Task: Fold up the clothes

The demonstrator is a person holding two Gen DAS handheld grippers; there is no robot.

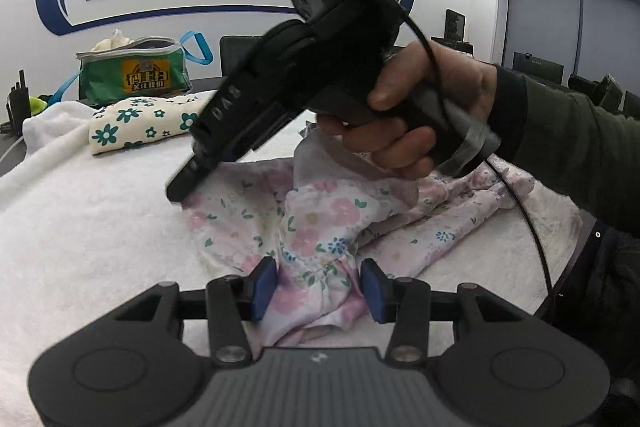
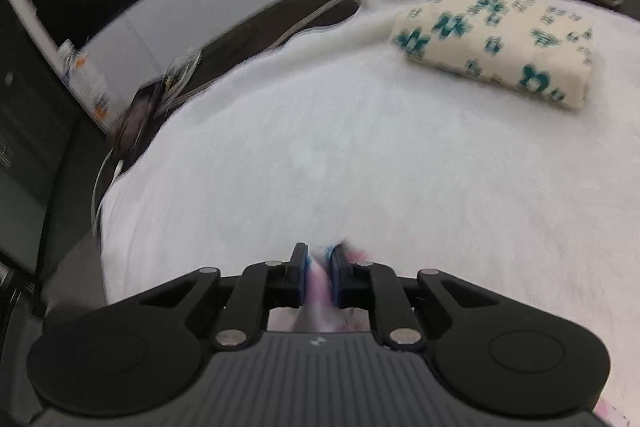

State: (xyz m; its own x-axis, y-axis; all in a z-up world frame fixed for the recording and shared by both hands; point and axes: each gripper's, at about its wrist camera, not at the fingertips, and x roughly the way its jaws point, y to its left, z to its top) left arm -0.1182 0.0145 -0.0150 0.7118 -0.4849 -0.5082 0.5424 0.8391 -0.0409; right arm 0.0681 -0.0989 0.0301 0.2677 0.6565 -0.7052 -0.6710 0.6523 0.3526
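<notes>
A: What covers the surface (image 1: pixel 36 163)?

B: A fluffy white towel (image 1: pixel 80 247), spread over most of it; dark bare edges show at the far left.

A: And what lies on the towel?

B: A crumpled pink floral garment (image 1: pixel 320 211) near the front, and well apart from it, toward the back, a folded cream cloth with teal flowers (image 1: pixel 140 123).

A: Anything behind that?

B: A green zippered bag (image 1: pixel 136 75) just beyond the folded cloth; whether it rests on the towel is unclear.
</notes>
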